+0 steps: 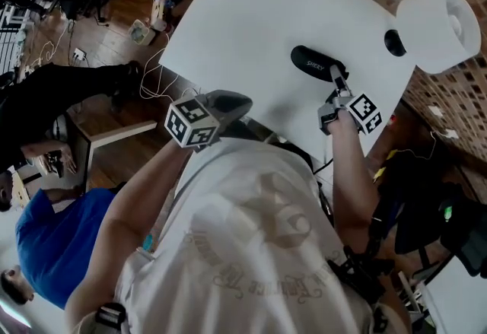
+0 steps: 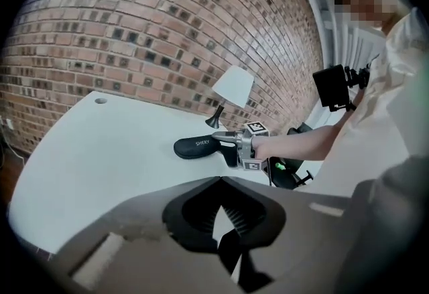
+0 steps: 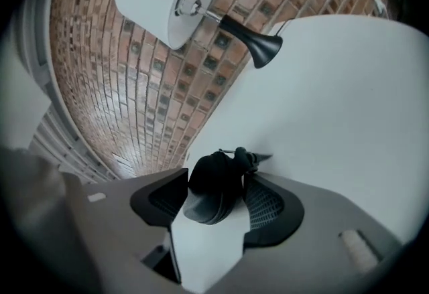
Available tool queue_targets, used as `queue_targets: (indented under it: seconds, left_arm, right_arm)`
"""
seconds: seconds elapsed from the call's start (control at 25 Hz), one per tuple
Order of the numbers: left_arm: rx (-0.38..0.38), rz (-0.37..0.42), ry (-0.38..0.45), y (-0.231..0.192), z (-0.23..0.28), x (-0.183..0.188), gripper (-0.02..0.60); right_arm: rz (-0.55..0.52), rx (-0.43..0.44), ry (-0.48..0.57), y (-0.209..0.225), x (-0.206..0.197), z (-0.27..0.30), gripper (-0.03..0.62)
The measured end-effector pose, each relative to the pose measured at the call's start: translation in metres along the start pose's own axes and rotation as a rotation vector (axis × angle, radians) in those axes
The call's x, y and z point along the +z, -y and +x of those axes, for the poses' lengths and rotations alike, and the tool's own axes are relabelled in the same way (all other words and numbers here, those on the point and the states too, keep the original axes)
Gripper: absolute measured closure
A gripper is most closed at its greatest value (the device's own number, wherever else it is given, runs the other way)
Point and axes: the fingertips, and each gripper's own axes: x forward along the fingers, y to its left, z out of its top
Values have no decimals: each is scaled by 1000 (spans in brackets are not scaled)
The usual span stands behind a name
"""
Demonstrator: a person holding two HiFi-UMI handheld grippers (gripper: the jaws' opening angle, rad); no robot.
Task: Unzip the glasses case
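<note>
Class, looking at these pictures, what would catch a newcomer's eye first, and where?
The black oval glasses case lies on the white table, one end between the right gripper's jaws. A white-shaded lamp with a black base stands behind it by the brick wall. The left gripper, shut and empty, hovers at the table's near edge.

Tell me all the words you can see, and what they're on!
"SHEKY": white letters on the black case; the fourth letter could be an R.
Shirt: a curved ring of print, too blurred to read.
Cubes: only black-and-white square patterns, no words.
Nothing else has letters or numbers that can be read.
</note>
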Motion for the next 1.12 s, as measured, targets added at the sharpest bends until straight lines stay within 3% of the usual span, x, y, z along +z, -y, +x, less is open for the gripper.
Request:
queue_targets:
  seconds: [0.16,0.52,0.84,1.12]
  left_arm:
    - [21,-23,20,7,-2,-2,577]
    - [41,-57,45,24,-9,-17,577]
    - [-33,-20,66,30,-8,-15,577]
    - [-87,-14,120,39,-27,-27,577]
  right_arm:
    - [-26,-91,-12,19,-4,-9,327]
    - [-64,-131,5,25,-11,-30,306]
    - [-34,-119,106,24,-2,-69,307]
    - [-68,-79,159,-2,-32,-115,338]
